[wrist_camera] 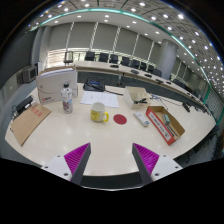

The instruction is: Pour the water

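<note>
A clear water bottle (67, 98) stands upright on the pale table (105, 138), well beyond my fingers and to their left. A yellow mug (99, 114) sits to the bottle's right, near the table's middle. My gripper (111, 158) hovers over the near part of the table, far short of both. Its fingers (77, 157) with magenta pads are spread wide and hold nothing between them.
A red round coaster (120, 119) lies right of the mug. A red-edged open box (165, 123) sits further right, a flat cardboard sheet (28, 124) at the left, a white box (55, 84) behind the bottle. Chairs and desks fill the room beyond.
</note>
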{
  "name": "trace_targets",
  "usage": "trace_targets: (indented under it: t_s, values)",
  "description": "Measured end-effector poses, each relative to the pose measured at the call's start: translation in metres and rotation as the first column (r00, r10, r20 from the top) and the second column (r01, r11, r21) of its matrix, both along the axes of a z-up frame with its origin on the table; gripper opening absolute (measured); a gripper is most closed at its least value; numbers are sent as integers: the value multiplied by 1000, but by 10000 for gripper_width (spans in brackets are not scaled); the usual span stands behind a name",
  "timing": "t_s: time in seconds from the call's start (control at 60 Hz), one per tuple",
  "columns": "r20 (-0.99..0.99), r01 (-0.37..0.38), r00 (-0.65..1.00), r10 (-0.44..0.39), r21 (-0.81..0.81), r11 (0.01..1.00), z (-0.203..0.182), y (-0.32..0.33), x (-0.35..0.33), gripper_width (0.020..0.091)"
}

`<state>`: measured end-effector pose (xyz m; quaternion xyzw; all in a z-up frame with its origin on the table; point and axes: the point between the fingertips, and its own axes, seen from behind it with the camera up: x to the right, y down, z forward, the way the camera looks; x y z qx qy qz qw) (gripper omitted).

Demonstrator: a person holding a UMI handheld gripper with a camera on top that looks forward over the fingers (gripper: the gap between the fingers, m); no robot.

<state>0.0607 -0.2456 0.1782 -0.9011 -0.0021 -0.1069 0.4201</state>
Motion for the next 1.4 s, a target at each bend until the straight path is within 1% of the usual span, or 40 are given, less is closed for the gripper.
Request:
trace_targets:
  t_s: [0.017,0.15,0.3,0.383,0.533,0.7,0.767,0.883,0.933,0.983,1.05,1.067,1.1,1.133,1.2,1.25,1.267,1.283,1.317,1.4]
  values:
    - [1,1,1000,-1,-1,1000,0,8,-28,864]
    - [-32,-28,999,28,8,1000,-8,26,-108,862]
    - [-118,-68,990,73,43,997,-21,69,-194,864]
    - [-166,-81,982,92,71,994,-27,103,-228,866]
    - [-197,-82,974,111,148,986,-46,184,-254,864]
    - [-206,-69,971,119,233,970,-81,280,-253,863]
    - [-214,-63,970,115,240,969,-100,312,-253,861]
    - [-210,-58,970,121,284,957,-117,361,-250,845]
    - [-214,-49,970,117,299,953,-124,370,-249,810]
    - [-219,-47,968,119,307,951,-130,381,-250,731]
    - [-206,-49,971,120,320,946,-135,390,-250,607]
    - [-205,-49,971,121,328,944,-135,392,-250,587]
    - [-198,-48,973,121,339,940,-133,393,-249,582]
    - [-192,-56,973,129,346,937,-132,394,-250,560]
    - [-180,-73,973,144,354,932,-133,394,-251,491]
    - [-177,-83,972,152,348,934,-133,395,-252,466]
    - [-174,-88,972,156,347,934,-133,395,-253,437]
    - [-170,-90,973,156,344,934,-133,395,-252,438]
    - [-162,-92,975,155,340,936,-133,395,-251,411]
    - [-150,-85,978,142,330,940,-131,395,-252,411]
